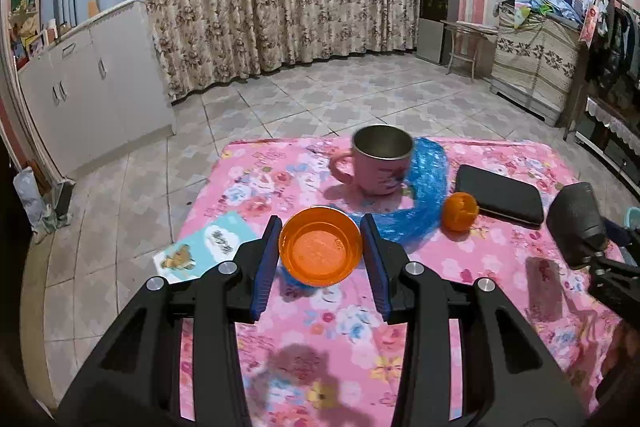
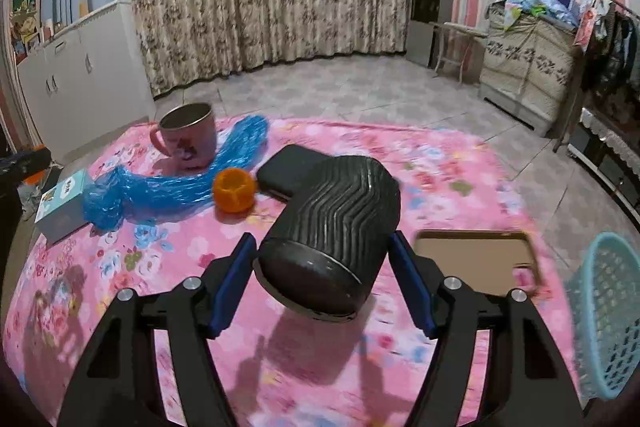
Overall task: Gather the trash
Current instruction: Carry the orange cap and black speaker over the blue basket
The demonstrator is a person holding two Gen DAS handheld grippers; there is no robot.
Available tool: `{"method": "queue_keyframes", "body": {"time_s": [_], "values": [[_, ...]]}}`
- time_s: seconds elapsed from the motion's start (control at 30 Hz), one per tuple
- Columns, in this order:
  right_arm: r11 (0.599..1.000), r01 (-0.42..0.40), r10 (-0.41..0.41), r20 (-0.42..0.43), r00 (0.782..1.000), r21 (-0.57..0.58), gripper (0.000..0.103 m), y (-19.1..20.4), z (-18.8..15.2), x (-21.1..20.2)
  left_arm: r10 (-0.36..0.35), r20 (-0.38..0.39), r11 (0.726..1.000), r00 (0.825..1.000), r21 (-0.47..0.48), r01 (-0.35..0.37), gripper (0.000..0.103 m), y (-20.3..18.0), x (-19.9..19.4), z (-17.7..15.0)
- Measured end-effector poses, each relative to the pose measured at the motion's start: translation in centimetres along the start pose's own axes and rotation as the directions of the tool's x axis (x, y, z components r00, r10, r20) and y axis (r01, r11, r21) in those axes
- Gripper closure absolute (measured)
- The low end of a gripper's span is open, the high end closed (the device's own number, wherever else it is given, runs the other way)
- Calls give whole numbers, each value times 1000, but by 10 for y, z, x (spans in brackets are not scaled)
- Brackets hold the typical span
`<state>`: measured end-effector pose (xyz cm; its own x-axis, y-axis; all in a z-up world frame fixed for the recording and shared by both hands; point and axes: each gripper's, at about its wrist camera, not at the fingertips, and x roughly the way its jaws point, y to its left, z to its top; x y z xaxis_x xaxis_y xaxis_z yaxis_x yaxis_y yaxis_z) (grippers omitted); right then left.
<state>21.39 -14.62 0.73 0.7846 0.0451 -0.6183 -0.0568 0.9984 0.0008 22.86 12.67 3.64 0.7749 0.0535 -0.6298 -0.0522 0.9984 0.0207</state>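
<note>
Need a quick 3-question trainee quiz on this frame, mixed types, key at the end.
1. True or false: the left gripper holds the pink mug.
2. What sits between the right gripper fingers? A) black ribbed cup B) peeled orange C) black case
3. Fill in: the blue plastic bag lies on the table between the mug and the ____ box.

Key: 1 false, it holds the orange bowl; 2 A; 3 tissue box.
</note>
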Motion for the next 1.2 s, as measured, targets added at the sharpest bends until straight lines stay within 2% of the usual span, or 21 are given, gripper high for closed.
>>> {"method": "queue_keyframes", "body": {"time_s": [0.3, 0.57, 0.67, 1.03, 1.2], "values": [[998, 54, -57, 68, 996, 40, 37, -79, -4, -52, -28, -1, 999, 1000, 40, 28, 64, -53, -8, -9], [989, 129, -136, 105, 985, 70, 38, -143, -15, -86, -118, 12, 992, 993, 49, 117, 64, -111, -17, -13], [981, 174, -184, 138, 973, 83, 38, -166, -22, -106, -161, 20, 985, 987, 73, 159, 64, -141, -23, -15], [952, 237, -261, 110, 959, 193, 38, -243, -61, -124, -282, 43, 948, 958, 166, 272, 64, -239, -42, -14], [932, 266, -299, 106, 948, 248, 38, -277, -73, -133, -348, 31, 921, 937, 198, 336, 64, -290, -45, -22]]}}
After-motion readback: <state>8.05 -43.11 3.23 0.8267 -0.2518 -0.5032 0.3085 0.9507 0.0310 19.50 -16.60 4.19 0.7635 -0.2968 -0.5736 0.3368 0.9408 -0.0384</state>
